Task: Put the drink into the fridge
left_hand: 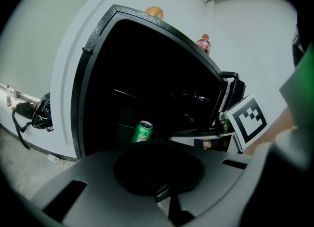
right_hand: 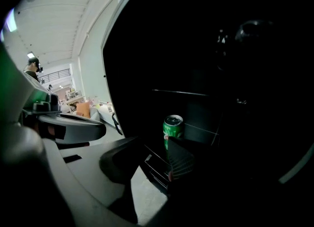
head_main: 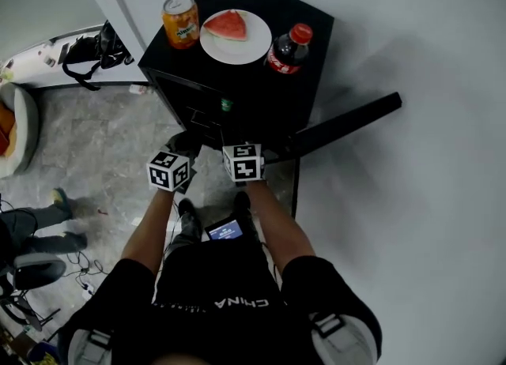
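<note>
One green can (right_hand: 172,128) parked upright on a shelf inside the open mini fridge (head_main: 237,79), out past both tongs and touching neither. Left tongs (left_hand: 164,191) pressed together on nothing, right tongs (right_hand: 162,158) spread partway with only air in the gap. Probably light, thin-walled and slick, so easy to dent or let slip if squeezed hard: best pinched gently across the middle of the wall and kept upright, same deal for the orange soda can (head_main: 181,20) up on the fridge's top beside the watermelon plate (head_main: 237,57) and cola bottle (head_main: 288,49).
</note>
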Available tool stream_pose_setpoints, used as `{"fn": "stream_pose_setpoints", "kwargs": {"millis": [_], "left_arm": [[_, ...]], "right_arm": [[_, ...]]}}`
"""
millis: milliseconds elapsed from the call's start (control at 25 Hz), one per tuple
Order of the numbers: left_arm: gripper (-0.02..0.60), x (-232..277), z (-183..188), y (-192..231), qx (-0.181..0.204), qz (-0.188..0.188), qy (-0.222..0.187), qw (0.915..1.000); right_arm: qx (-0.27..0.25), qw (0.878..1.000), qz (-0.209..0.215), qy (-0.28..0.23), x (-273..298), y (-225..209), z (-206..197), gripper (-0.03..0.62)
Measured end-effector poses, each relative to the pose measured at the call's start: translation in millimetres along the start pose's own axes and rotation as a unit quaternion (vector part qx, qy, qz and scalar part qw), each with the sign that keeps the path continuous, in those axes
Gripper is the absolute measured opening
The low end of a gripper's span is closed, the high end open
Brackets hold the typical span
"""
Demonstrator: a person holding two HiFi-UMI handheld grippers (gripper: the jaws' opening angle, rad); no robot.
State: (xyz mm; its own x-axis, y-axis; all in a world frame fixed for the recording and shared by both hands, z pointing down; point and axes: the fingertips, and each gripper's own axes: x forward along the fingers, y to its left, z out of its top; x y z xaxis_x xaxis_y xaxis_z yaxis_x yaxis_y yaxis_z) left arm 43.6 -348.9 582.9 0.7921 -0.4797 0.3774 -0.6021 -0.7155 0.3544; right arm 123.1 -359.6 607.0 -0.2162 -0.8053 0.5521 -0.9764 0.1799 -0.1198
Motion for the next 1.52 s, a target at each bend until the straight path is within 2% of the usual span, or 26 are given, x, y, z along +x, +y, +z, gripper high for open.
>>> {"fn": "stream_pose_setpoints", "kwargs": {"millis": [120,240,480,760,1040,1200,1360,1520], "left_arm": [[0.012,-6,7,-12,-0.001,-0.007,-0.012,0.9999],[0.012,-11,12,-22,0.008,-0.021,-0.015,0.9996],[0.012,-23,15,-27,0.028,-0.036,-0.006,0.9989],[0.012,-29,19,-31,0.036,-0.053,-0.003,0.9979],[0.012,-26,12,-52,0.046,-0.079,0.013,0.9957],[0.011,-26,12,-53,0.047,-0.064,0.004,0.9968],[0.012,-26,7,-55,0.053,-0.043,0.012,0.9976],[0.012,-27,-2,-59,0.031,-0.028,0.008,0.9991]], "right_arm": [[-0.01,1.0,-0.004,-0.005,-19,0,9,0.086],[-0.028,1.0,0.003,0.0,-34,3,12,0.05],[-0.027,0.999,0.018,0.003,-54,10,9,0.024],[-0.03,0.999,0.022,-0.029,-58,5,32,0.015],[-0.018,0.999,0.037,-0.019,-63,10,21,0.015],[-0.018,0.999,0.043,-0.023,-66,5,25,0.015],[-0.029,0.998,0.061,-0.012,-73,9,17,0.015],[-0.053,0.994,0.09,-0.008,-85,13,12,0.015]]}}
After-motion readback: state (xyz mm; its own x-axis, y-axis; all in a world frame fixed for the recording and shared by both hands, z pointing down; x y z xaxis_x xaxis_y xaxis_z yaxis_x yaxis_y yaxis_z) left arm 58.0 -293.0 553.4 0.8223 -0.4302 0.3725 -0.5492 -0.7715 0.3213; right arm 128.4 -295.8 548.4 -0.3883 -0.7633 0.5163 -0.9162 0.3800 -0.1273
